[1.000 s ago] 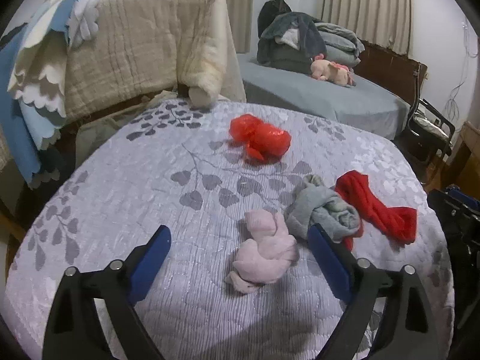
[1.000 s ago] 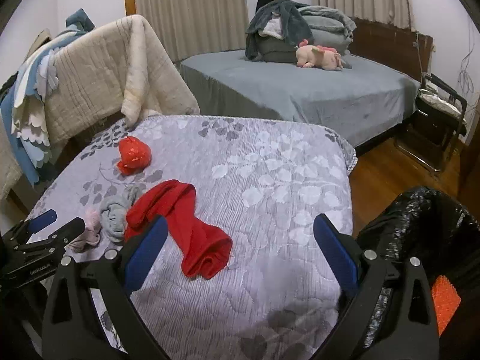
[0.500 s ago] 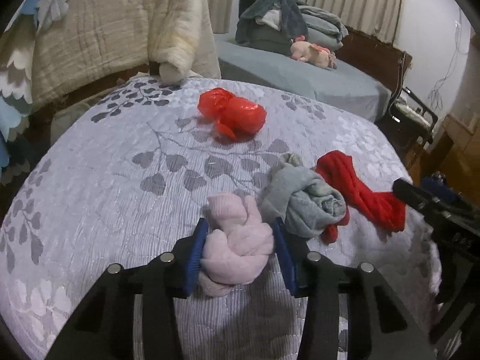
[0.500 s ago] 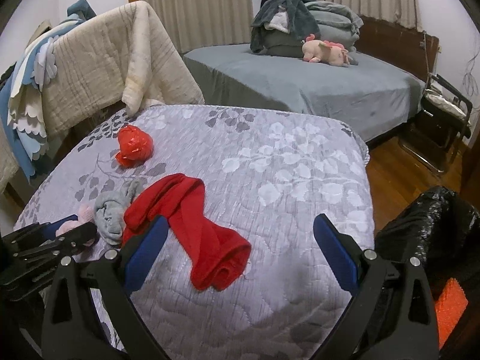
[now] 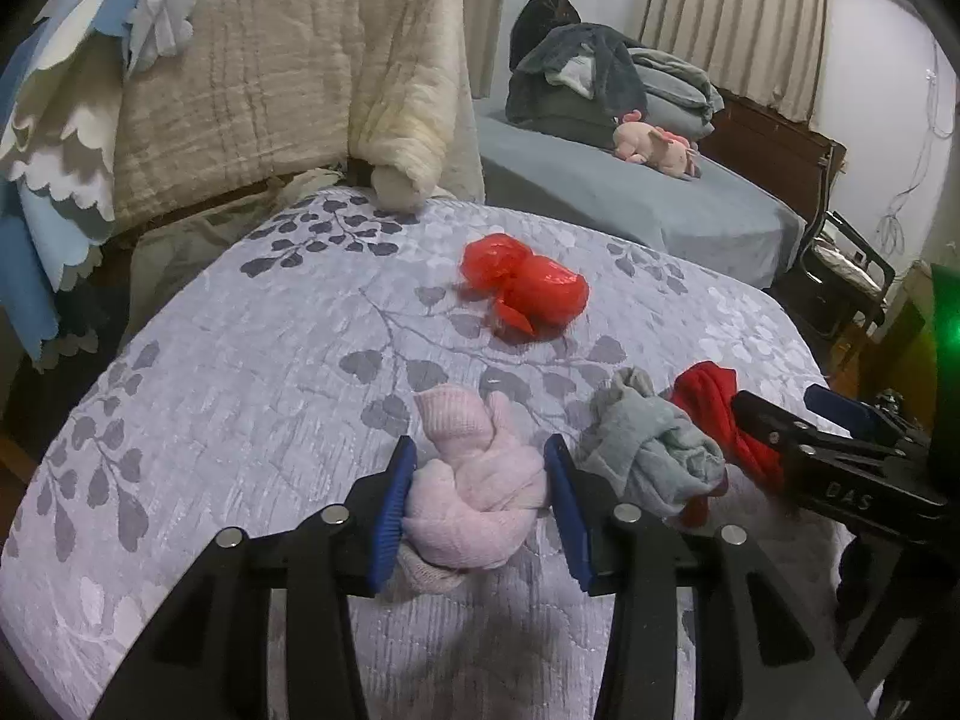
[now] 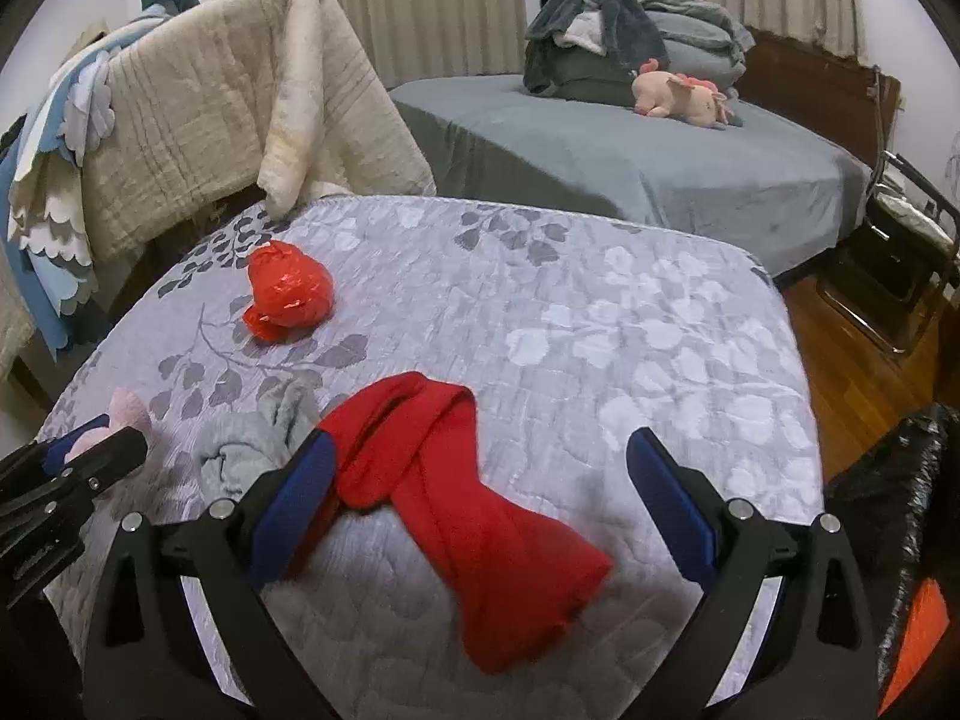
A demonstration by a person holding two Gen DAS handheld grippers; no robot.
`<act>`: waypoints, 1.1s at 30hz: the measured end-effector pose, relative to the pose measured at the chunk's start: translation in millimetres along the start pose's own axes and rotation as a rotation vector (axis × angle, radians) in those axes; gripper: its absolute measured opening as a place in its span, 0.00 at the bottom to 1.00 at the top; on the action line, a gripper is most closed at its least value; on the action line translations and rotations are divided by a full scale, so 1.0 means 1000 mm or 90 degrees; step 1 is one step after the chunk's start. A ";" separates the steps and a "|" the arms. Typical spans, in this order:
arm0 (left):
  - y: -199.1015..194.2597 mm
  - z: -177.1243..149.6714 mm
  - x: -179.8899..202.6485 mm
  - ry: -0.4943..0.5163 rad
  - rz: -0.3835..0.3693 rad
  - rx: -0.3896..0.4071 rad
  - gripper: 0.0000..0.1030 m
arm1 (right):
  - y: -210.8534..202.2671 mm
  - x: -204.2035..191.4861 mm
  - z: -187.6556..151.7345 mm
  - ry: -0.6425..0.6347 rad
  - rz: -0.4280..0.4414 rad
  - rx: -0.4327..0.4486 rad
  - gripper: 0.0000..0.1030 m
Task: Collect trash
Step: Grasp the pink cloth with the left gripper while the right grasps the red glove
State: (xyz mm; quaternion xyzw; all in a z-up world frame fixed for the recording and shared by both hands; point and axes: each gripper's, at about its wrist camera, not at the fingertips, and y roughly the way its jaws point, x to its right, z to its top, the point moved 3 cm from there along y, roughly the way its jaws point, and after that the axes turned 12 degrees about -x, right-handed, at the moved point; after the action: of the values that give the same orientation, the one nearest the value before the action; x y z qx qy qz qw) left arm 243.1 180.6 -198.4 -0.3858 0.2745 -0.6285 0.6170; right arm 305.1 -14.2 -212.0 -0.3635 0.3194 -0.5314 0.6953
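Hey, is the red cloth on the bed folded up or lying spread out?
Neither quite: the red cloth lies loose, stretched lengthwise and rumpled on the quilt.

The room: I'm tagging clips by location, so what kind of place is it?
Most likely a bedroom: a bed with a grey sheet, folded bedding piled on it, a plush toy, and curtains.

On the grey leaf-patterned quilted bed (image 6: 600, 324) lie four loose things: one crumpled red plastic bag (image 6: 291, 291) farthest up it, one balled pink knit cloth (image 5: 474, 492), one bunched grey cloth (image 5: 648, 456) beside that, and one long red knit cloth (image 6: 468, 504). Two tongs are in view. One pink plush toy (image 6: 681, 93) lies on the second bed beyond.
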 end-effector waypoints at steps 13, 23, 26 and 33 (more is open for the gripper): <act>0.003 0.000 -0.004 -0.007 0.000 -0.004 0.42 | 0.012 -0.023 -0.004 -0.059 0.059 -0.049 0.33; -0.006 0.002 0.007 0.006 -0.004 0.007 0.42 | -0.008 -0.017 -0.008 -0.056 0.082 -0.026 0.08; -0.010 0.003 0.012 0.008 -0.007 0.012 0.42 | -0.018 -0.012 -0.008 -0.051 0.085 -0.012 0.08; -0.026 0.006 0.034 0.026 -0.017 0.033 0.42 | -0.049 0.001 -0.011 -0.036 0.089 0.018 0.08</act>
State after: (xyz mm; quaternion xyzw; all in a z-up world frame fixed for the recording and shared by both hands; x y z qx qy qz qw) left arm 235.8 150.3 -168.6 -0.3604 0.2657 -0.6514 0.6125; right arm 271.3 -25.5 -176.1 -0.3451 0.3171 -0.4754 0.7445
